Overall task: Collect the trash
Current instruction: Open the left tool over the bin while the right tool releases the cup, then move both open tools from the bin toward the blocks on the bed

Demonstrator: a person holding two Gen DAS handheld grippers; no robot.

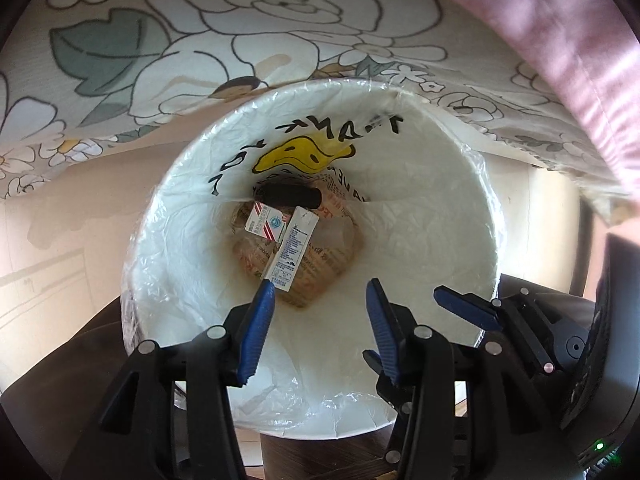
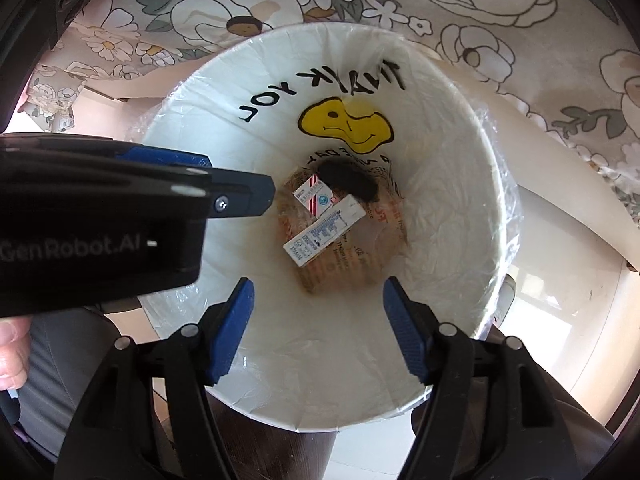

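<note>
Looking down the left wrist view: left gripper (image 1: pixel 320 294) spread, empty, above the lined trash bin (image 1: pixel 460 208) — cartons (image 1: pixel 294 246) lie at its bottom, beyond the tips. Right wrist view: right gripper (image 2: pixel 318 294) likewise apart — cartons (image 2: pixel 324 232) below, untouched.

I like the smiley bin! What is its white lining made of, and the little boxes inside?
The lining looks like thin glossy plastic: it wrinkles and shines. The little boxes look like printed cardboard, with flat faces and sharp edges.
</note>
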